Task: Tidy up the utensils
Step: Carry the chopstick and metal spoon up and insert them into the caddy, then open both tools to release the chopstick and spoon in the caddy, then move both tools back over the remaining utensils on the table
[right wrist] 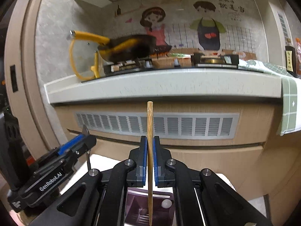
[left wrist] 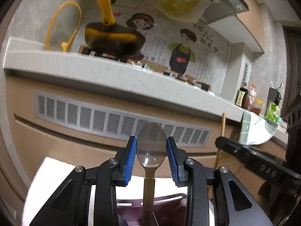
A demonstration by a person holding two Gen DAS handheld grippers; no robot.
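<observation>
Left hand-held gripper (left wrist: 151, 157) part-closed — right hand-held gripper (right wrist: 150, 162) clamped, both raised.

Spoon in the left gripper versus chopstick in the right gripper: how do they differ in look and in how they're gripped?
The spoon is metal with a broad oval bowl; the chopstick is a thin, straight bamboo stick. The left gripper clamps the spoon across its bowl, pads spread; the right gripper pinches the chopstick mid-length, pads nearly together. Both point upward above a purple utensil holder.

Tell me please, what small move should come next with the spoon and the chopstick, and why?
Probably lower both toward the purple holder below. The left tool grips the spoon by its bowl, the right tool is shut on the chopstick, and both utensils hang above the holder's compartments.
</observation>
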